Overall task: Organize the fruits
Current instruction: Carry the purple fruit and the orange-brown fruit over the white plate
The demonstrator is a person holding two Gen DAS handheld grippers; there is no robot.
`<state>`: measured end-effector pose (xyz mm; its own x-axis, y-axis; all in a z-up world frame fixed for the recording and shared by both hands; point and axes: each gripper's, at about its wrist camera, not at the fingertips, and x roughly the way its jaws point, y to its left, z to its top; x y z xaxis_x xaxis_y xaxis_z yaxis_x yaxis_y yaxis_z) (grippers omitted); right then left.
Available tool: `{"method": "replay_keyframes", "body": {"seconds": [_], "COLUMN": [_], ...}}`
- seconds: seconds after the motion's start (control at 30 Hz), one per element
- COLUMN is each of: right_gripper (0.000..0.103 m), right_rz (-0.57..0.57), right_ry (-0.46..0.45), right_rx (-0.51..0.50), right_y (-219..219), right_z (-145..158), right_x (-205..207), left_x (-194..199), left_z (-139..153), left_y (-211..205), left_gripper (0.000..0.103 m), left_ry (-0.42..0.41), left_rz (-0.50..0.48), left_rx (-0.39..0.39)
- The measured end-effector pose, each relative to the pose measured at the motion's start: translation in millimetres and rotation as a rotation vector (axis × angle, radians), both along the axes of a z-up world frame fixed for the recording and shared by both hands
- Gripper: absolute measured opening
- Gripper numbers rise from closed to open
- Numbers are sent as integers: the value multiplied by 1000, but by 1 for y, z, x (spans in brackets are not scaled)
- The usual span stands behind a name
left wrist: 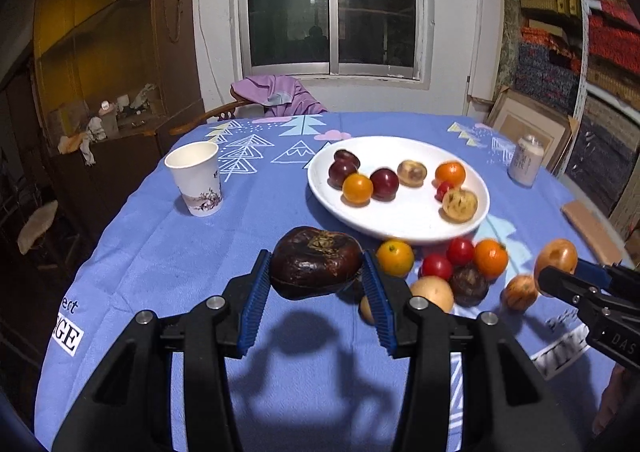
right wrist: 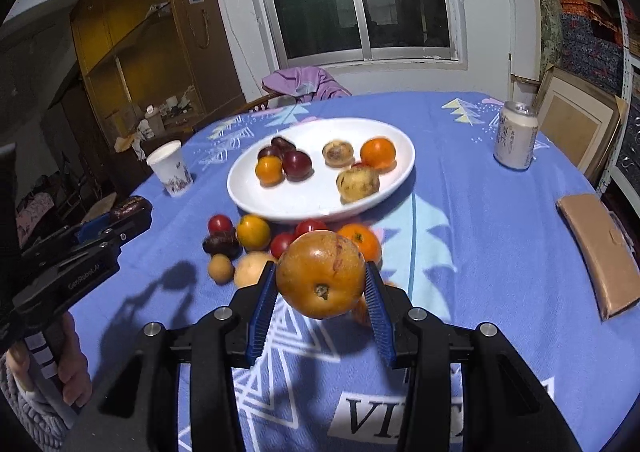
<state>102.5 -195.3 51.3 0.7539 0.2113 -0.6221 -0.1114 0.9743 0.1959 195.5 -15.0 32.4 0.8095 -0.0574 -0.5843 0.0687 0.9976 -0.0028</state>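
a: left gripper (left wrist: 316, 272)?
b: clamped on dark brown fruit (left wrist: 316, 262), clear above the cloth.
a: right gripper (right wrist: 321, 280)?
b: pinching an orange-brown fruit (right wrist: 320, 274), raised; white plate (right wrist: 320, 208) just beyond the loose fruit pile (right wrist: 256, 244).

Dim room, overhead lamp — hard shadows, fisheye-bent edges, slight blur

Matt blue cloth over the tabletop (left wrist: 168, 260), faintly creased. Glossy white glazed plate (right wrist: 248, 192) beyond both tongs. Ribbed blue pads and matt black plastic on the left tongs (left wrist: 317, 272), clamping a dark, wrinkled, shiny fruit (left wrist: 316, 262). Smooth, waxy orange-brown fruit (right wrist: 320, 274) in the right tongs (right wrist: 321, 284). Paper cup (left wrist: 196, 180), metal can (right wrist: 514, 140).
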Motion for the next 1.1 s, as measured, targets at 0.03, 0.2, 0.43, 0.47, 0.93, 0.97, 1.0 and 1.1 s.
{"method": "replay_keyframes", "body": {"seconds": [0.03,0.2,0.43,0.47,0.93,0.97,1.0,1.1], "right_gripper": [44,44,44,44,44,44,44,44], "right_rz": [-5,-38,-31,-30,-29,-21,-16,5], "right_ry": [-11,-84,-80,-75,62,66,66,72], "right_rx": [-3,-62,-47,-51,-132,-123,-118,-133], "right_y": [-3,-11,-15,-15,-3,-2,1,13], "right_z": [8,47,40,36,4,5,6,4], "right_x": [3,21,50,51,146,152,161,184], "left_x": [6,37,45,42,123,126,130,135], "left_z": [7,43,27,18,-25,-28,-30,-35], "left_y": [5,19,9,5,-54,-57,-61,-74], "left_gripper": [45,45,45,45,45,45,45,45], "left_ry": [5,1,-65,-76,80,89,97,100], "left_rz": [-1,7,-74,-89,-161,-174,-189,-216], "left_rx": [-19,-55,-84,-60,-7,-11,-10,11]}}
